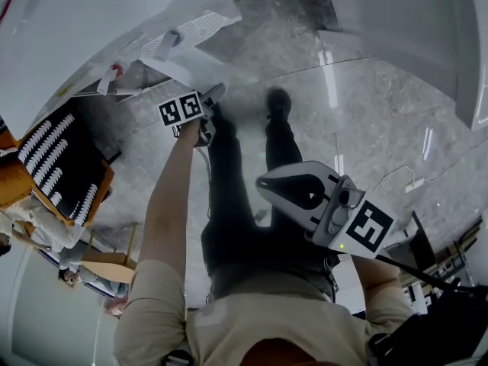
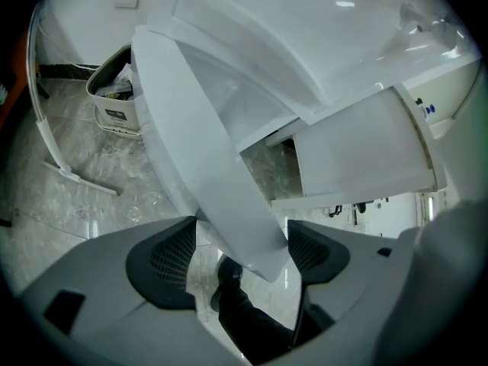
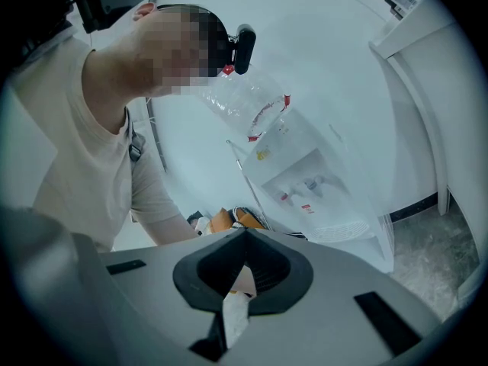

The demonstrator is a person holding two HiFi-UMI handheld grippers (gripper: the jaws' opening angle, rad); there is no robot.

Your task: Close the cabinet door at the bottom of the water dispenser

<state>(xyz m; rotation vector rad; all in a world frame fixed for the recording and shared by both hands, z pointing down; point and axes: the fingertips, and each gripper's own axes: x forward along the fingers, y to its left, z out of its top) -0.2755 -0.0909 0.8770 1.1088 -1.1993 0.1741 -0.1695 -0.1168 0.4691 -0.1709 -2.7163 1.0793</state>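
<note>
Your right hand-held gripper [image 1: 263, 185] sits close to your body, well back from the water dispenser [image 1: 76, 36], with its jaws pressed together on nothing. Your left hand-held gripper [image 2: 242, 233] is extended to the dispenser's base. Its jaws are apart, with the lower corner of the cabinet door [image 2: 206, 151] between them; pad contact cannot be confirmed. The door stands swung out from the dispenser's bottom cabinet, not closed.

Floor [image 1: 366, 120]: grey marbled tile, glossy, light streaks reflected; dispenser [image 1: 76, 29] stands on it, upper left; one dark shoe [image 1: 278, 101] planted near it; lined bin [image 2: 114, 97] by the wall; white strip [image 2: 80, 180] lying beside the bin.
</note>
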